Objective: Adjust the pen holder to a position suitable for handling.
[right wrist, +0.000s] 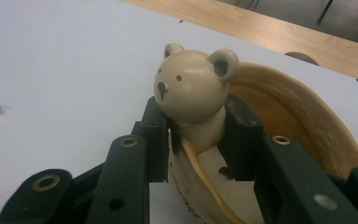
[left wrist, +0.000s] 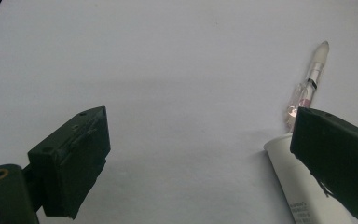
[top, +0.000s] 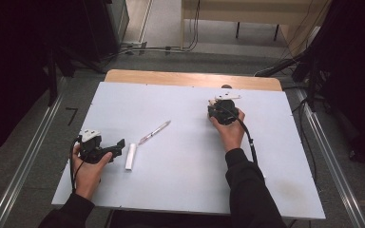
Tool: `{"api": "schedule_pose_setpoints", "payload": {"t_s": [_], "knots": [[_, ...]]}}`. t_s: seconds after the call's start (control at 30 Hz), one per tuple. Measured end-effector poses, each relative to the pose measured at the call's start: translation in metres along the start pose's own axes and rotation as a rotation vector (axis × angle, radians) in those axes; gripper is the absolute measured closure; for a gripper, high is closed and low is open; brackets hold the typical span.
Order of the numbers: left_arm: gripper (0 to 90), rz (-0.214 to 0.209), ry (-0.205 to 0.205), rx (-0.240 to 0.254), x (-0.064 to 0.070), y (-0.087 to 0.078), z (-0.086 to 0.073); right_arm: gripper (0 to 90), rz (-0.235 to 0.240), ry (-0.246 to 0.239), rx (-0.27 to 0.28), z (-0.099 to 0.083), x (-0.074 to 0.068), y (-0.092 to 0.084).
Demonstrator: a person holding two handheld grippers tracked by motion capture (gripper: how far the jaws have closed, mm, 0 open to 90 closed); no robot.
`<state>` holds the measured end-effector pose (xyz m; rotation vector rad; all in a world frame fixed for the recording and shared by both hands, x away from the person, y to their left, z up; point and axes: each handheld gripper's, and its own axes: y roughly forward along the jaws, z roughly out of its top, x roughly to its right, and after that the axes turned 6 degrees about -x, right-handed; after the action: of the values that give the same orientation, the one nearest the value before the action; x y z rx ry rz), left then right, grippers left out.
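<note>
On the far right of the pale grey-white surface [top: 180, 180], the right tongs [top: 223, 110] are closed on a beige ceramic bear figure [right wrist: 193, 91], with one black jaw pressed against each side of its neck just under the head. The bear stands at the rim of a shallow cream-yellow ceramic dish [right wrist: 303, 121] (bear and dish look like one joined piece, though that cannot be confirmed). Well apart, at the near left, the left tongs [top: 119, 145] hover with jaws spread wide and nothing between them. A white plastic tube [top: 130, 156] lies just right of them, and a slim clear pen with a white cap [top: 154, 132] lies just beyond the tube, angled toward the far right.
</note>
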<state>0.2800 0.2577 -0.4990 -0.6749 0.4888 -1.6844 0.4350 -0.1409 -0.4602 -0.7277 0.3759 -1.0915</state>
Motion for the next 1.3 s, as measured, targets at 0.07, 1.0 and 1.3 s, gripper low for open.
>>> {"api": "schedule_pose_setpoints", "payload": {"t_s": [0.07, 1.0, 1.3], "knots": [[5.5, -0.001, 0.000, -0.001, 0.000, 0.000, 0.000, 63.4, 0.009, -0.016, 0.000, -0.001, -0.002, -0.001], [5.6, -0.003, 0.001, -0.004, 0.000, 0.001, 0.000, 63.4, 0.145, -0.150, -0.018, -0.023, -0.081, -0.033], [5.9, -0.005, 0.002, -0.002, 0.001, 0.000, 0.000, 61.9, 0.168, -0.178, -0.021, -0.027, -0.090, -0.037]]}}
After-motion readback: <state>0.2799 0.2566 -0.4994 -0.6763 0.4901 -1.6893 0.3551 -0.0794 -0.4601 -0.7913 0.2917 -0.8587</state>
